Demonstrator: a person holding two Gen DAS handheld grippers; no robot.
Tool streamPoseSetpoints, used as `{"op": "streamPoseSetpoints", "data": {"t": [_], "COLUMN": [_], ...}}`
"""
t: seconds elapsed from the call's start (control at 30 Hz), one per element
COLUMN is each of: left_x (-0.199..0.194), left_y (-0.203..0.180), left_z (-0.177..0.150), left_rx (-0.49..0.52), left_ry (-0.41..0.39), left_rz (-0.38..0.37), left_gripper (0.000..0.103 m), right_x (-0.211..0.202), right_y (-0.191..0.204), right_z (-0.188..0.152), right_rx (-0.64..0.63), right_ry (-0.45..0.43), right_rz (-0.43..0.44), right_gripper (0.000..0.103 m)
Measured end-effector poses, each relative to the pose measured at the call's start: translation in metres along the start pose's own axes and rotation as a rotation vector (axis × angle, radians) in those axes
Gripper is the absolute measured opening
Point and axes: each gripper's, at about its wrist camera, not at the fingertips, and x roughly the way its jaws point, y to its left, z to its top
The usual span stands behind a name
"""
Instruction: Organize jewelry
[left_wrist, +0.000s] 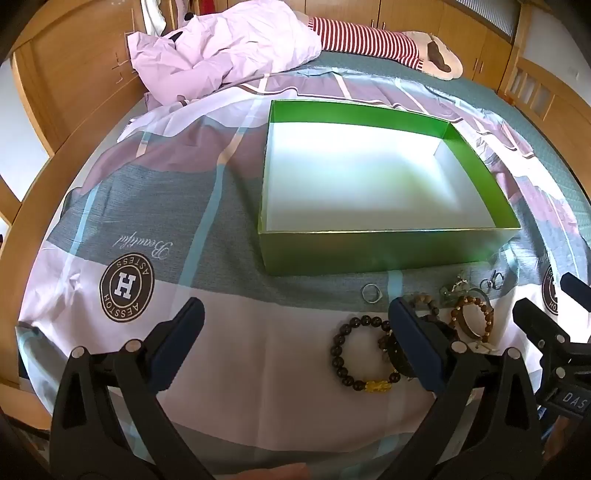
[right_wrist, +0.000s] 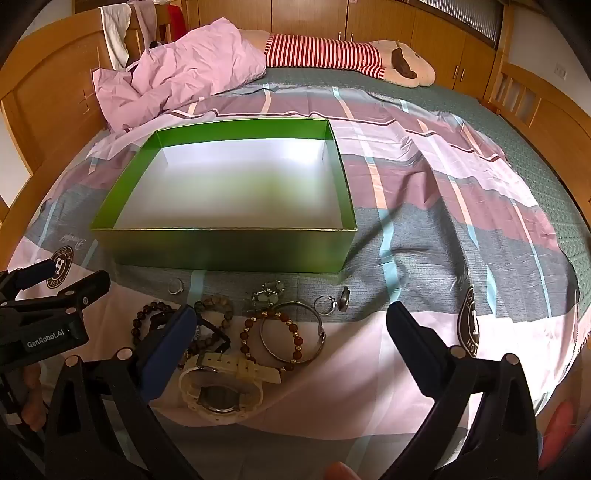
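Observation:
An open green box (left_wrist: 388, 251) with a white empty floor sits on the bed; it also shows in the right wrist view (right_wrist: 229, 247). In front of it lie jewelry pieces: a dark bead bracelet with a gold charm (left_wrist: 364, 356), a silver ring (left_wrist: 370, 292), a brown and gold bead bracelet (right_wrist: 273, 339), a metal bangle (right_wrist: 291, 330), a cream watch (right_wrist: 221, 387), a ring (right_wrist: 325, 304) and a pendant (right_wrist: 267, 291). My left gripper (left_wrist: 295, 332) is open and empty above the sheet, left of the pile. My right gripper (right_wrist: 291, 339) is open and empty over the pile.
The bed has a pink, grey and mauve patterned sheet (left_wrist: 207, 206). A crumpled pink duvet (left_wrist: 221, 48) and a striped plush toy (left_wrist: 388, 40) lie at the far side. Wooden bed frame and cupboards (right_wrist: 48, 110) surround the bed.

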Motion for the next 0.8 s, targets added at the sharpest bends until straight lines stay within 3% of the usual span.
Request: {"op": "streamPoseSetpoints", "data": {"t": [0.8], "left_x": [-0.0001], "left_y": [0.0001], "left_z": [0.0003], "left_rx": [0.006], "left_ry": [0.009], "left_rz": [0.013], "left_gripper": [0.099], "right_x": [-0.0005], "right_y": [0.0001], "right_z": [0.0003], "right_rx": [-0.002], "right_ry": [-0.004], "right_rz": [-0.008], "right_gripper": [0.101]}}
